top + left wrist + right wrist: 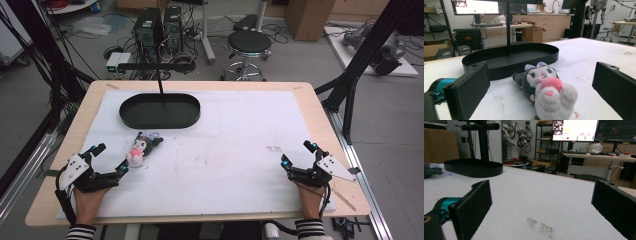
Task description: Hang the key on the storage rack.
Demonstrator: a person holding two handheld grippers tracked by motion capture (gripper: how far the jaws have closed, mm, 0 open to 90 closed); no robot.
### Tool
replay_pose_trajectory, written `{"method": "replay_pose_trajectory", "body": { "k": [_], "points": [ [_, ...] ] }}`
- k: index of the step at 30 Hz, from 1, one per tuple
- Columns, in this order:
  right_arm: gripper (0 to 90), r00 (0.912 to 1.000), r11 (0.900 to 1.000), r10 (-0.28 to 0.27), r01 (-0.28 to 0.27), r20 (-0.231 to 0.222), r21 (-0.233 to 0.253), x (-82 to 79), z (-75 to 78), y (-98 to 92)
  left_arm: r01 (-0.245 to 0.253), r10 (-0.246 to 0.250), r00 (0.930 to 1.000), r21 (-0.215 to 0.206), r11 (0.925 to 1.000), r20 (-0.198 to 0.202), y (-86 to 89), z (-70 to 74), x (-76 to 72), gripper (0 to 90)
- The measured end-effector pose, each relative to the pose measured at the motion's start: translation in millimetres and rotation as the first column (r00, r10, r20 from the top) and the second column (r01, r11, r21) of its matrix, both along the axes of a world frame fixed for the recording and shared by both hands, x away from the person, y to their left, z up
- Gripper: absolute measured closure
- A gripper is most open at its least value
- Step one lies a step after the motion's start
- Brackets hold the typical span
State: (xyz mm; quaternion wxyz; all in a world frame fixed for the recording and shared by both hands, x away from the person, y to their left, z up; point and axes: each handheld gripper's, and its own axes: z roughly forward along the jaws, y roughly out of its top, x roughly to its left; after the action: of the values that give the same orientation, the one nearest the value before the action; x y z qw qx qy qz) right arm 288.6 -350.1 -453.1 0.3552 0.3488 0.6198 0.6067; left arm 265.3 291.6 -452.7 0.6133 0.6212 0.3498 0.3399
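- The plush toy [140, 149] lies on the bench [225, 150], left of centre in the high view, just in front of the black tray [160, 110].
- The left gripper [109, 159] is open beside the toy, nothing grasped yet.
- The right gripper [298, 154], lower right, is open and empty.
- Probably grasping and placing in the tray remain.

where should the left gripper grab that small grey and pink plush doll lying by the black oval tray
Grip the small grey and pink plush doll across its soft rounded body, coming low from the near side, where the left gripper already faces it with jaws open. It lies on its side, feet toward the gripper, head toward the black oval tray, so the body is probably the easiest part to straddle.
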Motion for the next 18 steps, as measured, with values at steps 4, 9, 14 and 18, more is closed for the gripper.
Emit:
{"method": "replay_pose_trajectory", "body": {
  "k": [4,9,14,18],
  "points": [
    [2.1,1.0,1.0,0.0,0.0,-0.008,0.009,0.0,0.0,-0.7,0.0,0.0,1.0,-0.001,1.0,0.002,-0.1,-0.1,-0.1,1.7],
    [2.1,1.0,1.0,-0.003,0.003,-0.003,0.005,0.0,-0.2,-0.6,-0.003,0.003,1.0,0.0,1.0,-0.002,0.2,0.0,-0.1,1.7],
    [2.1,1.0,1.0,-0.004,0.004,0.003,0.002,0.0,-0.2,-0.5,-0.005,0.005,1.0,-0.011,0.9999,-0.005,1.0,-0.1,0.3,1.7],
    [2.1,1.0,1.0,-0.004,0.004,-0.003,0.006,0.0,-0.2,-0.5,-0.005,0.005,1.0,-0.002,1.0,0.005,0.0,-0.1,-0.5,1.7]
  ]
}}
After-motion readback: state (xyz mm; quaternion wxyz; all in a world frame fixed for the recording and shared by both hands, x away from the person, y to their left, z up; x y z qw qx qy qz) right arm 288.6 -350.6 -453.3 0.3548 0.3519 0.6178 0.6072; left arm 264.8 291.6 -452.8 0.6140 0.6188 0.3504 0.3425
